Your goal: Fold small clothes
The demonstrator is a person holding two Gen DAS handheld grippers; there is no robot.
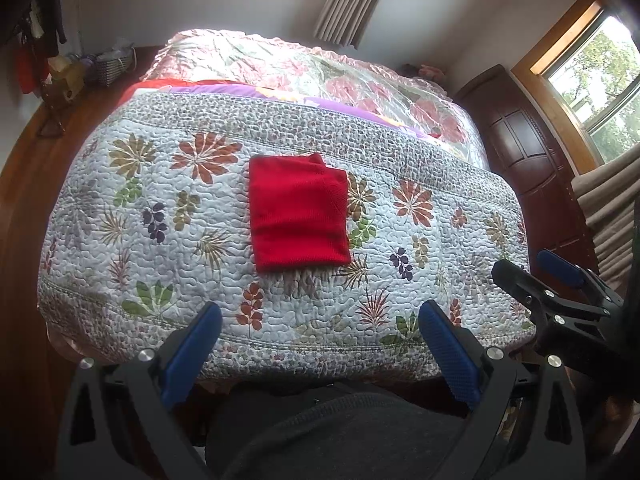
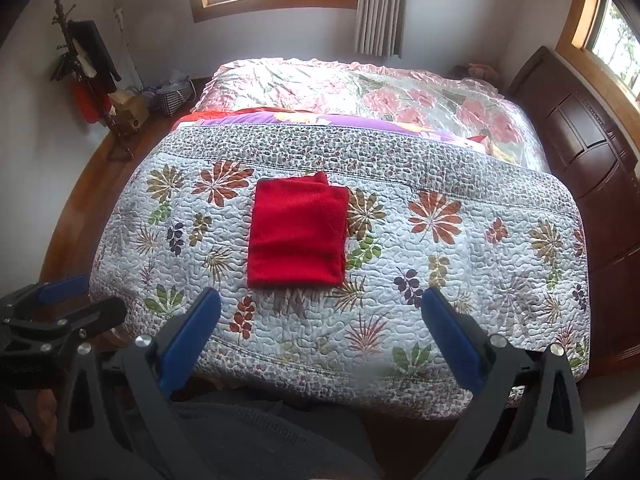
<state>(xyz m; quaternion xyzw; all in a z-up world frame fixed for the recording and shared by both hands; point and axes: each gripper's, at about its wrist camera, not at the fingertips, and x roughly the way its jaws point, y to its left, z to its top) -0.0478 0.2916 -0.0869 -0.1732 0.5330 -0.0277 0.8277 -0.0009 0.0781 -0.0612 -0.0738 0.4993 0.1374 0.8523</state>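
Red knit garment (image 1: 298, 216) lies folded into a neat rectangle near the middle of the floral quilt (image 1: 168, 240), flat, w/ a second layer peeking out at the far edge. Nothing touches it. Left gripper (image 1: 320, 320) hangs back at the near edge of the bed, fingers spread wide, empty. Right gripper (image 2: 320, 312) does the same, jaws apart, holding nothing, well short of the cloth.

Handling, as a guess: soft, light, limp knit, no stiffness, so it'll sag and unfold if lifted by one corner. Not fragile, not slippery; ribbed texture should give the blue pads decent bite. The quilt is padded and may bunch up w/ the cloth if pinched too deep. Best hold prob. the two near corners, one gripper each, pinching all layers together so the fold stays put. Fold looks about done.
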